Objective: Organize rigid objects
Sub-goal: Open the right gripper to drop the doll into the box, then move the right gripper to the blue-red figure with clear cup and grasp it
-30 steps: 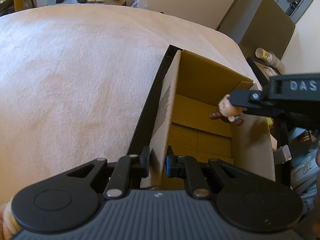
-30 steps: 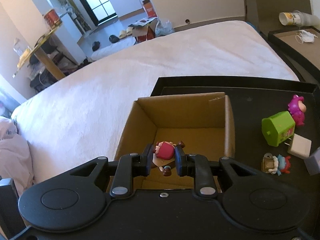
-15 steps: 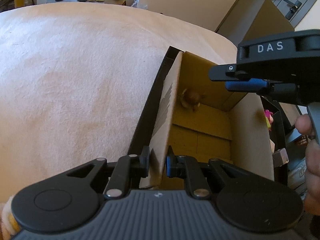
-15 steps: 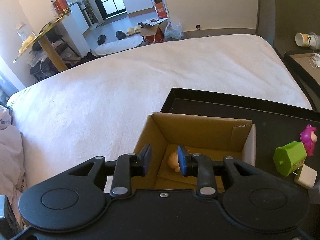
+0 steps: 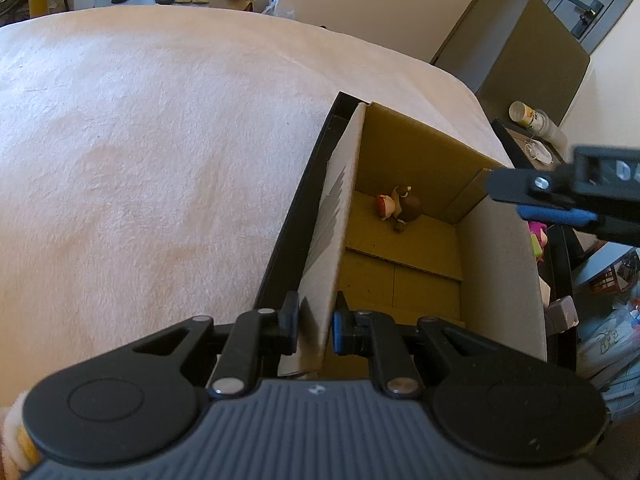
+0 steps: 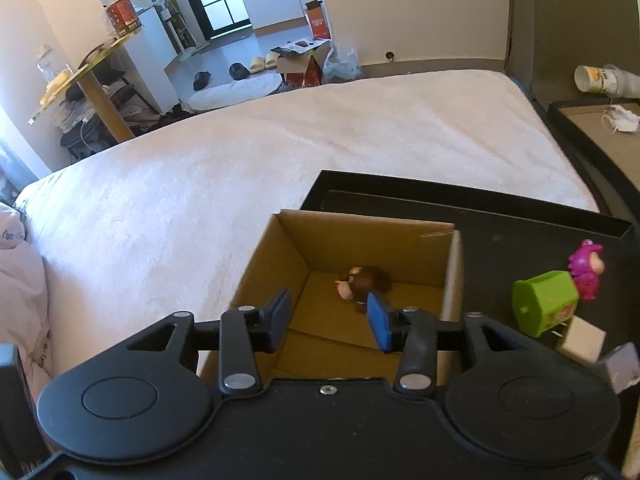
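A small brown monkey figurine (image 6: 362,282) lies on the floor of the open cardboard box (image 6: 454,276), near its far wall; the left wrist view shows the same figurine (image 5: 400,208). My right gripper (image 6: 330,318) hovers above the box with its jaws opening and nothing between its blue pads; in the left wrist view that gripper (image 5: 560,204) reaches in from the right. My left gripper (image 5: 316,326) is shut on the box's near left wall (image 5: 334,248).
The box stands in a black tray (image 6: 520,216) on a white bed (image 6: 240,168). Right of the box lie a green toy house (image 6: 546,308), a magenta figure (image 6: 586,266), a white block (image 6: 582,338) and a grey block (image 6: 624,366). A nightstand (image 6: 592,120) stands beyond.
My right gripper let go of the figurine, which dropped to the box floor and rolled to the far wall; the jaws spread and the gripper rose. The left gripper kept its hold.
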A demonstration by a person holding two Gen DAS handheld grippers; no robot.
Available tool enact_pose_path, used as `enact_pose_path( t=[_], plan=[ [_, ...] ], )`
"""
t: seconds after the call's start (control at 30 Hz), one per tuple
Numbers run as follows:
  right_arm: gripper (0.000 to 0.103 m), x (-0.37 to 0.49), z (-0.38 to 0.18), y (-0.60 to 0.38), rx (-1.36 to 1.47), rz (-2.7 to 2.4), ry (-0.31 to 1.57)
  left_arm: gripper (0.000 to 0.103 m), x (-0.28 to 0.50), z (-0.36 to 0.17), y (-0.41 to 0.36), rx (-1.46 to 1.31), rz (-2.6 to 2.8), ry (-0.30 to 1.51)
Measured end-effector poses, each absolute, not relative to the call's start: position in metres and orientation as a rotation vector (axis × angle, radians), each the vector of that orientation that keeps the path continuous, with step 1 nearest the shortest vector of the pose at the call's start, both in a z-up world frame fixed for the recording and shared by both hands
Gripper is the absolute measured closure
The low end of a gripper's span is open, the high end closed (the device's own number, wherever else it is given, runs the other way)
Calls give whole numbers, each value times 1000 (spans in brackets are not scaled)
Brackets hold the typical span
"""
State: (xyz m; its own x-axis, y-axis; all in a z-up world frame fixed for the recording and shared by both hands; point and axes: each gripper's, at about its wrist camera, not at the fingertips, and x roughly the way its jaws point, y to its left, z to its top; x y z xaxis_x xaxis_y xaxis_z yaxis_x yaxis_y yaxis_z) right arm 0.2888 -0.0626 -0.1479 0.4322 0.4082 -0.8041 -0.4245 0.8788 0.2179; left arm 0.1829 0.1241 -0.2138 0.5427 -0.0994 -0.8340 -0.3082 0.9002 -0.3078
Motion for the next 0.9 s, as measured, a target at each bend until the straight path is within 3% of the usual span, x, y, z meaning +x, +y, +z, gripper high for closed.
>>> enact_pose_path(
  t=[0.9],
  plan=[
    [60,294,-146,-186,-57,462,1016,89,188,-206,117,-398,165,1032]
  ],
)
